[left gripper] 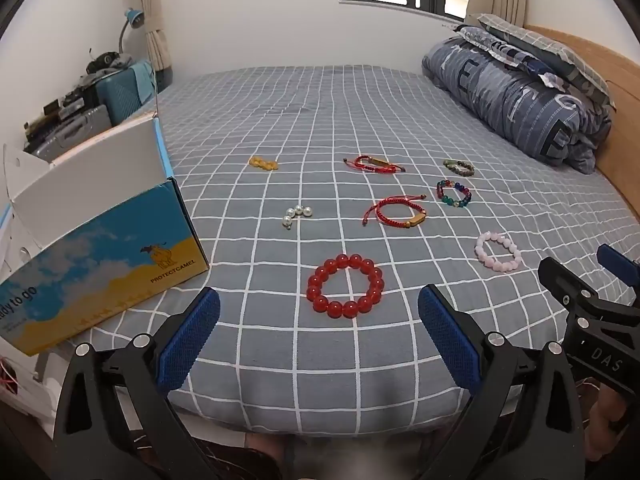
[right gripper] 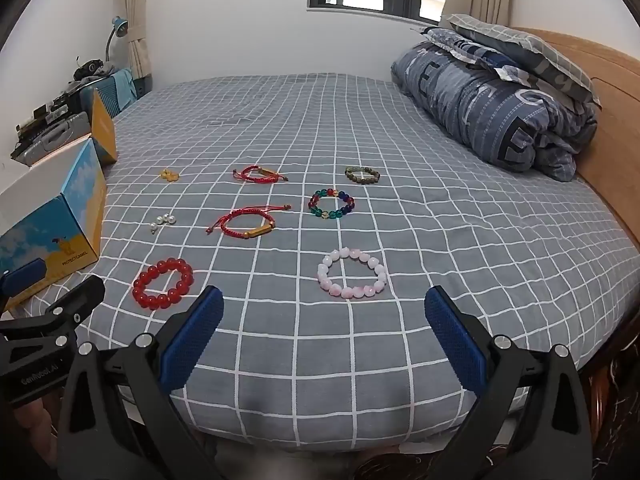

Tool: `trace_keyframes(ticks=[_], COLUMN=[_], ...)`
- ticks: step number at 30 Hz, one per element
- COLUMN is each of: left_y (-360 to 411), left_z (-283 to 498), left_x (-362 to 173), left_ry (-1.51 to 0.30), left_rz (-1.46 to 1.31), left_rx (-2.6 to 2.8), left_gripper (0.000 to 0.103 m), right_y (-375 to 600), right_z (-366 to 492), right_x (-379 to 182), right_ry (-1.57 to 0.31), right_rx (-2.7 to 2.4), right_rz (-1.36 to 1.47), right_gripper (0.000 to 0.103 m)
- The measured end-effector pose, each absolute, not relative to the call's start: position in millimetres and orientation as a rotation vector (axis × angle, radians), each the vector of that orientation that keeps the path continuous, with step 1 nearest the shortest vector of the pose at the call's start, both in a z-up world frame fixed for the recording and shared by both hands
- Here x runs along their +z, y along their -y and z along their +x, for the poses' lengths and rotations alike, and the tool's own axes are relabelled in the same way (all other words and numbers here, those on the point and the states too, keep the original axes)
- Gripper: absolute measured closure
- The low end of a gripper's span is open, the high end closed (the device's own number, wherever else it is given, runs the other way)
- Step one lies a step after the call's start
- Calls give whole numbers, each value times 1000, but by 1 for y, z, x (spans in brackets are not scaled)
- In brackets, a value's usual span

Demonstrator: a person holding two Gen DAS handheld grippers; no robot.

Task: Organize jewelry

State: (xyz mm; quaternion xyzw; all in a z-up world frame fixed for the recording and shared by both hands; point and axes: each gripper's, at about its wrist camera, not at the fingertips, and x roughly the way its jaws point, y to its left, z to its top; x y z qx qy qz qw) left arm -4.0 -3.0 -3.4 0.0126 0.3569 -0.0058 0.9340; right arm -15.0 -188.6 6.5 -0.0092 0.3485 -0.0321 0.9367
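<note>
Several bracelets lie on the grey checked bed (left gripper: 280, 352). A red bead bracelet (left gripper: 345, 286) (right gripper: 163, 283) lies just ahead of my open, empty left gripper (left gripper: 319, 312). A pink bead bracelet (right gripper: 352, 274) (left gripper: 498, 251) lies just ahead of my open, empty right gripper (right gripper: 324, 308). Further back lie two red cord bracelets (right gripper: 248, 222) (right gripper: 258, 174), a multicolour bead bracelet (right gripper: 331, 205), a dark green bead bracelet (right gripper: 362, 175), white pearls (right gripper: 163, 221) and a yellow piece (right gripper: 169, 175). An open blue and yellow box (left gripper: 100, 276) (right gripper: 48, 236) stands at the left.
A folded quilt and pillows (right gripper: 492, 92) lie at the back right against a wooden headboard (right gripper: 612, 128). Suitcases and clutter (left gripper: 88, 100) stand beyond the bed's left edge. The bed's front edge runs just under both grippers.
</note>
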Motion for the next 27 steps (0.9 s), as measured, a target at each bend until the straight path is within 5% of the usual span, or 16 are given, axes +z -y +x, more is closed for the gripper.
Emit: trace_keyframes(ticks=[27], left_y=[-5], left_z=[2], left_x=[-1], left_ry=[-727], left_rz=[14], left_rx=[-12], left_gripper=[6], right_y=[184], right_z=[-12], right_x=[6], right_ry=[-704], right_rx=[-59], right_rz=[-23], right_gripper=[6])
